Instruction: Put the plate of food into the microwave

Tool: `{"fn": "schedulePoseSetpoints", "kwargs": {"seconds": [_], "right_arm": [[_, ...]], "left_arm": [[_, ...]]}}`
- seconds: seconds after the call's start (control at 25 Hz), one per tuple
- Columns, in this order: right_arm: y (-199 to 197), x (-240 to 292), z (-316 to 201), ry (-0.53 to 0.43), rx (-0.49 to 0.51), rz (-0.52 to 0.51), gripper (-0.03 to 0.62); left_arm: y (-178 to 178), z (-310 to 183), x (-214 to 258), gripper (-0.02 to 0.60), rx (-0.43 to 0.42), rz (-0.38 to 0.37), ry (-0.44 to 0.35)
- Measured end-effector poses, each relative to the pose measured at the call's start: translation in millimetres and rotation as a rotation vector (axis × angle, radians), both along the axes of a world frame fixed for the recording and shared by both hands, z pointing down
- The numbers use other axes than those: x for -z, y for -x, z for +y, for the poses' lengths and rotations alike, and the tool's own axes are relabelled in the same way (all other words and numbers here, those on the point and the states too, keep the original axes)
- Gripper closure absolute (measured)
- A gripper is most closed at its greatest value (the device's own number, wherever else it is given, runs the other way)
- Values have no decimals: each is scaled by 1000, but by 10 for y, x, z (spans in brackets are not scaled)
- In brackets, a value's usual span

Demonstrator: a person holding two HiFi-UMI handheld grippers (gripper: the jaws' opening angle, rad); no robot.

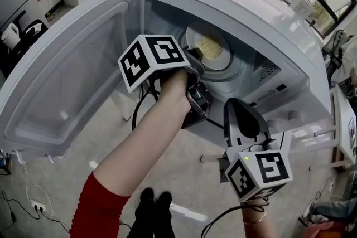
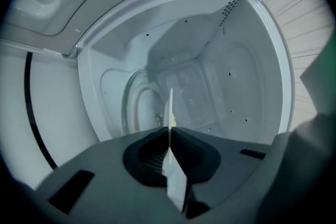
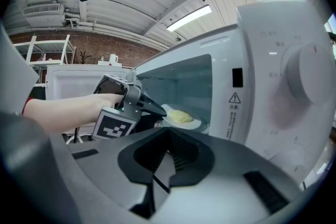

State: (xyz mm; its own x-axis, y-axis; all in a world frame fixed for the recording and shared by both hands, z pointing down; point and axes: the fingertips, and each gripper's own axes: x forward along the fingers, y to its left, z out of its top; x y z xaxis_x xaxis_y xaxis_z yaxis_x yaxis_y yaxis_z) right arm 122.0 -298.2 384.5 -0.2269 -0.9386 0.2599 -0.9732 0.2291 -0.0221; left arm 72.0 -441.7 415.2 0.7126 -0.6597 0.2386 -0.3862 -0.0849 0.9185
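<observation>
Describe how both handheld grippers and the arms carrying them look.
Both are dark grey moulded tools with a trigger-style handle. The left gripper and the right gripper each carry a white cube printed with black square markers; the right one's cube shows a small green light. Thin black cables trail from both. The left arm wears a red sleeve.

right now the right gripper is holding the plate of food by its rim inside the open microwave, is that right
Not quite: the left gripper, not the right, holds the plate of food by its rim inside the open microwave. The left gripper view shows the rim pinched edge-on between its jaws. The right gripper is outside the microwave with nothing between its jaws.
</observation>
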Motion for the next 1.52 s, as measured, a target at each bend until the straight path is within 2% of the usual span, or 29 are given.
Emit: {"fn": "schedulePoseSetpoints", "kwargs": {"seconds": [0.32, 1.0, 1.52], "right_arm": [[-35, 25, 16, -2, 5, 3, 582], [-17, 71, -6, -1, 20, 13, 582], [-33, 47, -3, 11, 26, 20, 582]], "left_arm": [[-20, -21, -25, 560, -15, -86, -20], [22, -122, -32, 526, -74, -438, -140], [16, -135, -42, 511, -97, -603, -193]]}}
